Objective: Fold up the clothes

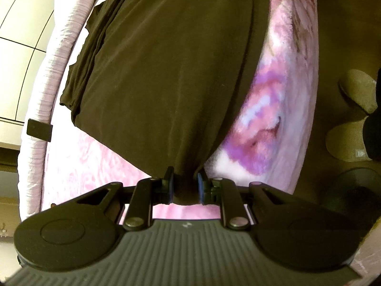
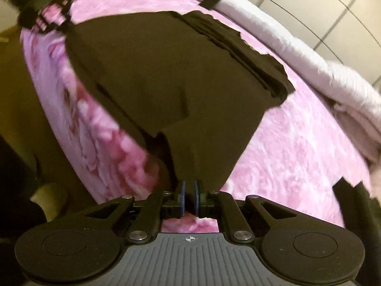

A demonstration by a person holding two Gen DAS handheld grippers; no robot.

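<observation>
A dark brown garment (image 1: 166, 59) lies spread on a pink flowered blanket (image 1: 90, 164); it also shows in the right wrist view (image 2: 166, 83). Its far side is folded into a layered strip (image 2: 250, 54). My left gripper (image 1: 185, 186) is shut on a bunched corner of the garment, lifted off the blanket. My right gripper (image 2: 189, 199) is shut on another corner of the same garment, cloth pinched between its blue pads. The left gripper shows blurred at the top left of the right wrist view (image 2: 45, 16).
The blanket covers a bed with a pale pink rolled edge (image 1: 45, 90) and a black strap (image 1: 39, 130). White cabinet doors (image 2: 333, 12) stand behind. Brown floor with beige slippers (image 1: 357, 90) lies beside the bed. A pale folded cloth (image 2: 357, 109) sits at right.
</observation>
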